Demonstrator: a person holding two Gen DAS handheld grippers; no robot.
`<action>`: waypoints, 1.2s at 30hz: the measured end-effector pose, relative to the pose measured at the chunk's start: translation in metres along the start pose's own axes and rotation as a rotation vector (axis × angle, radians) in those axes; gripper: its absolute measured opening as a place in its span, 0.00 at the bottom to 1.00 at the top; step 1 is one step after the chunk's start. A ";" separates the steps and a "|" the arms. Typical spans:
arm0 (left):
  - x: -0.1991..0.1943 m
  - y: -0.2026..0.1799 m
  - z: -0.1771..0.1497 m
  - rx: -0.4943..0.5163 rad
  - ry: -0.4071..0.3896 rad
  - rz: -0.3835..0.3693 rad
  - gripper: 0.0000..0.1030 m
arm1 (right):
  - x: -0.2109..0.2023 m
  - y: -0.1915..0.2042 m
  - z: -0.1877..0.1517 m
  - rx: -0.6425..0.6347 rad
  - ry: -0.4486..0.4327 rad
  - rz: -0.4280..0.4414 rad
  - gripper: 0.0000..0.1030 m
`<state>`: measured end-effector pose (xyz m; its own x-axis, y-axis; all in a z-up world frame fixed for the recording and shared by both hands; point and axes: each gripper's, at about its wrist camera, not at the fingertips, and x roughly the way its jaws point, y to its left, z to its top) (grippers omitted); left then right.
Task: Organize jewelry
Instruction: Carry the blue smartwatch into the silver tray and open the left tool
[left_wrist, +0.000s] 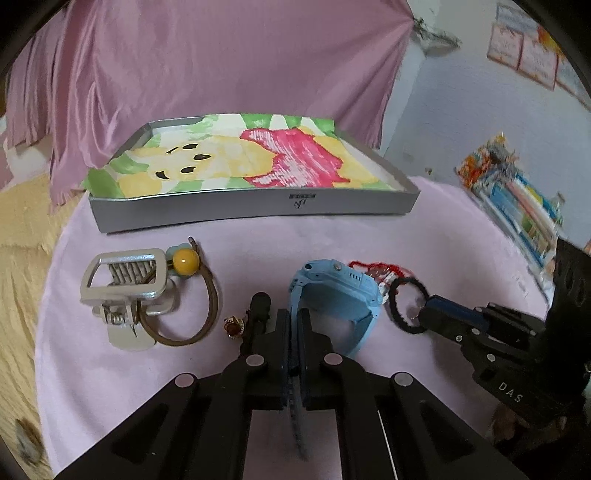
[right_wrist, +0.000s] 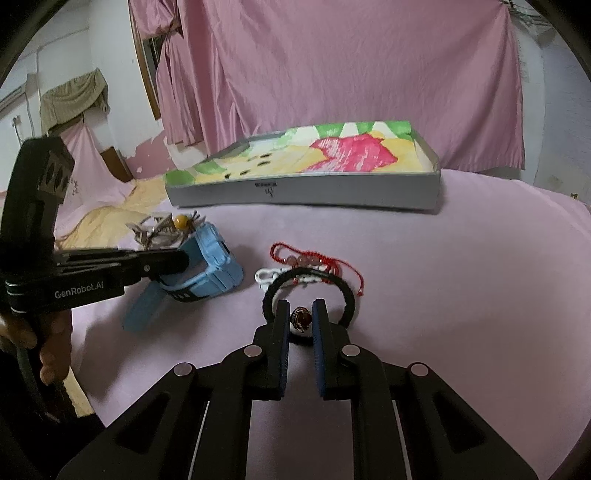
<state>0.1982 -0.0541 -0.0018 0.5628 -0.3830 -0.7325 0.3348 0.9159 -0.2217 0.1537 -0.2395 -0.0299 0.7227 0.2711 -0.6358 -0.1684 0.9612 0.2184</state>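
The grey tray (left_wrist: 255, 206), lined with a bright cartoon-bear cloth (left_wrist: 236, 155), sits at the far side of the pink-covered bench (left_wrist: 258, 240), and everything else lies on the near side of it.

Straight in front of the tray, the left gripper (left_wrist: 294, 321) has its fingers pressed together on the strap of a blue watch (left_wrist: 340, 291). The strap runs up between the two pads, and the watch body stands on the bench just beyond the fingertips, between them and the tray.

To the left of the watch, still on the near side of the tray, a small gold ring with a reddish stone (left_wrist: 233, 326) lies just beside the left gripper. Further left is a silver hair claw (left_wrist: 127, 291) with a brown hair tie (left_wrist: 192, 306) looped against it, and a yellow bead (left_wrist: 185, 260) sits on that tie toward the tray.

To the right of the watch, a red braided bracelet (right_wrist: 314, 258) lies nearer the tray, with a small white piece (right_wrist: 266, 276) touching its left end. Just this side of it lies a black fuzzy hair band (right_wrist: 308, 295).

The right gripper (right_wrist: 301, 315) reaches over the near edge of that band. Its fingers stand narrow, with a small round bead or ring (right_wrist: 300, 319), dark red and white, between them; from the right wrist view it looks pinched, though I cannot tell whether both pads truly touch it.

A hand (right_wrist: 51, 347) holds the left gripper's handle, and a pink curtain (left_wrist: 221, 55) hangs behind the tray.
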 end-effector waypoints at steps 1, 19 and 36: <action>-0.003 0.001 0.000 -0.012 -0.011 0.001 0.04 | -0.003 0.000 0.002 -0.002 -0.014 0.001 0.10; -0.042 0.036 0.064 -0.150 -0.249 0.051 0.04 | 0.023 0.013 0.090 -0.033 -0.128 0.103 0.10; 0.027 0.113 0.111 -0.226 -0.089 0.132 0.04 | 0.141 0.048 0.131 -0.030 0.082 0.093 0.10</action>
<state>0.3353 0.0257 0.0246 0.6580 -0.2586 -0.7072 0.0825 0.9583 -0.2737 0.3351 -0.1620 -0.0125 0.6457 0.3608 -0.6730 -0.2524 0.9327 0.2578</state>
